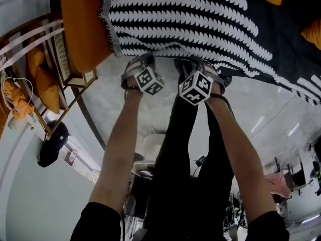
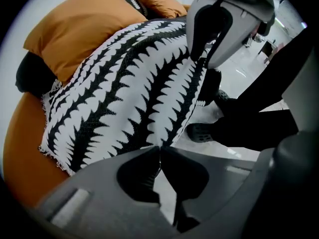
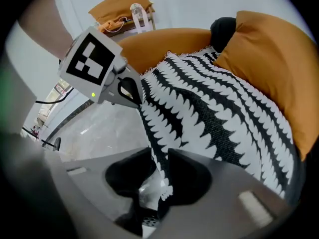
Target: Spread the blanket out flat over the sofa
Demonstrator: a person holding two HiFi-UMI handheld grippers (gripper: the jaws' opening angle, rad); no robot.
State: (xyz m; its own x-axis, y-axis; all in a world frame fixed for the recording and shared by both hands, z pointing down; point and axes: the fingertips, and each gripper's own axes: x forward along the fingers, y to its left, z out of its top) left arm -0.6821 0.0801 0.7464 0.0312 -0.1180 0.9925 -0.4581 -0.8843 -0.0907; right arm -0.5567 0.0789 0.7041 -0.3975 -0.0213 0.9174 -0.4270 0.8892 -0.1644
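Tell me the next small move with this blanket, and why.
Probably draw the two apart along the sofa: left gripper and right gripper both pinch the blanket edge, side by side, and bare orange seat shows beside it.

One black-and-white patterned woven blanket (image 2: 124, 98) is draping over one orange upholstered sofa (image 2: 20, 153); two orange fabric cushions (image 2: 75, 29) are resting there.

Bare floor (image 1: 261, 104) lies open in front of the sofa (image 1: 83, 29), widest on the right. On the left, a wooden frame (image 1: 60, 54) stands just beside the sofa arm. The blanket (image 1: 200, 19) overhangs the front edge. The person's legs (image 1: 185, 185) fill the middle, and orange cushions (image 2: 75, 29) crowd the back.
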